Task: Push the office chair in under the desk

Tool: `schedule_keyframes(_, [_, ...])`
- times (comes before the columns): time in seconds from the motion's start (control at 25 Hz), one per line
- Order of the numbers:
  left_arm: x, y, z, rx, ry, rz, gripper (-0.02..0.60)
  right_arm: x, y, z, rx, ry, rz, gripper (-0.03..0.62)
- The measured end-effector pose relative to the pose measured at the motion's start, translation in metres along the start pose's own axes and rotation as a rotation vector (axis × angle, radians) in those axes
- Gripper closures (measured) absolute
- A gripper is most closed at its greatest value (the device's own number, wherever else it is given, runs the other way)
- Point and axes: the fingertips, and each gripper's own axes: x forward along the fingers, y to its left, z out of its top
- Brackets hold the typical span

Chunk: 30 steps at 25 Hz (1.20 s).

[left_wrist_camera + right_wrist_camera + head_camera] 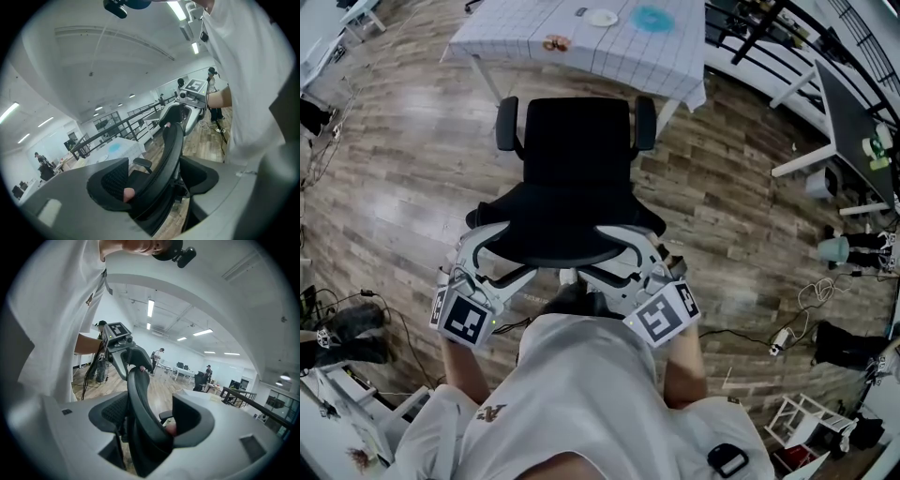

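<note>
Squarely behind the office chair, left gripper and right gripper clamp their fingers on the backrest; the bench lies straight ahead, beyond the seat, which appears not yet under it.

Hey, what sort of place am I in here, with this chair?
Most likely an open-plan office or lab workspace: a black office chair with armrests faces a white desk under a grid-patterned cloth, more white desks stand farther off, and long ceiling strip lights run overhead.
</note>
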Motion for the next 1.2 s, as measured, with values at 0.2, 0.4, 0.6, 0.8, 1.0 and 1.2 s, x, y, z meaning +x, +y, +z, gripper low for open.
schedule_keyframes(0.2, [0.006,0.011,-0.002,0.008,-0.002,0.005,0.236,0.006,-0.011,-0.002,0.005,0.002,-0.001,0.292])
schedule_keyframes(0.4, [0.011,0.022,-0.003,0.006,-0.006,-0.012,0.238,0.012,-0.021,-0.003,0.014,0.007,-0.002,0.291])
schedule_keyframes(0.6, [0.015,0.031,-0.006,0.017,-0.011,-0.018,0.239,0.018,-0.029,-0.006,0.019,0.012,-0.01,0.289])
schedule_keyframes(0.8, [0.019,0.039,-0.009,0.023,-0.011,-0.029,0.242,0.023,-0.037,-0.007,0.031,0.026,-0.007,0.289])
schedule_keyframes(1.0, [0.023,0.047,-0.007,0.026,-0.009,-0.031,0.242,0.026,-0.045,-0.007,0.032,0.022,-0.007,0.289])
schedule_keyframes(1.2, [0.034,0.051,-0.005,0.016,-0.004,-0.033,0.242,0.023,-0.056,-0.013,0.031,0.017,0.007,0.29])
